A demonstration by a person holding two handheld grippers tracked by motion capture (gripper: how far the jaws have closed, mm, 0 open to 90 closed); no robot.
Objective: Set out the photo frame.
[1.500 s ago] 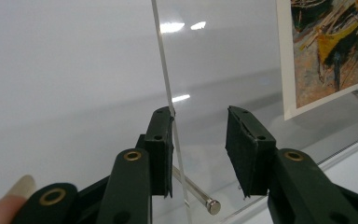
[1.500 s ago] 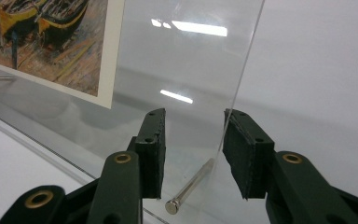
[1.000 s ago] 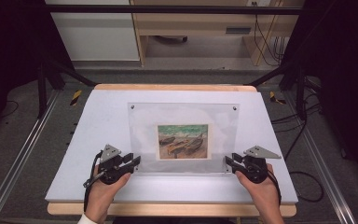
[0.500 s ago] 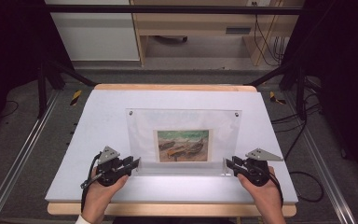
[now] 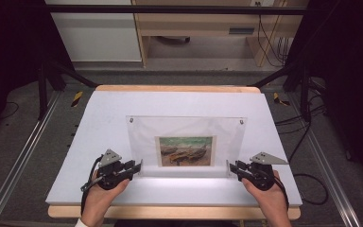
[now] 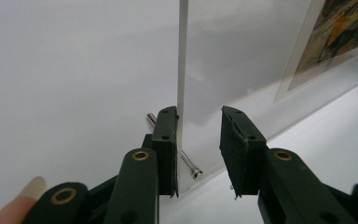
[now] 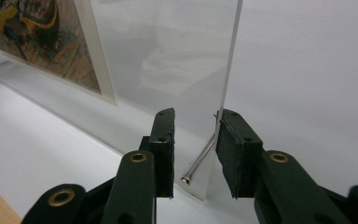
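A clear acrylic picture frame (image 5: 184,130) stands on its near edge on the white table (image 5: 99,123), with a painting of boats (image 5: 185,151) mounted in it. My left gripper (image 5: 138,166) is at its lower left corner and my right gripper (image 5: 231,168) at its lower right corner. In the left gripper view the open jaws (image 6: 198,116) straddle the upright panel (image 6: 223,56), whose edge rests against the left finger. A metal pin (image 6: 189,165) sticks through the corner. In the right gripper view the open jaws (image 7: 195,116) straddle the panel (image 7: 168,56), which touches the right finger, beside another pin (image 7: 200,161).
The table's wooden front edge (image 5: 170,212) lies just behind the hands. Black stand poles (image 5: 42,80) and floor cables (image 5: 307,142) flank the table. A light cabinet (image 5: 94,28) and wooden shelf (image 5: 203,23) stand beyond the far edge.
The frame has tipped up from lying flat to standing, its top edge swinging toward the person. Both grippers stayed at its near corners.
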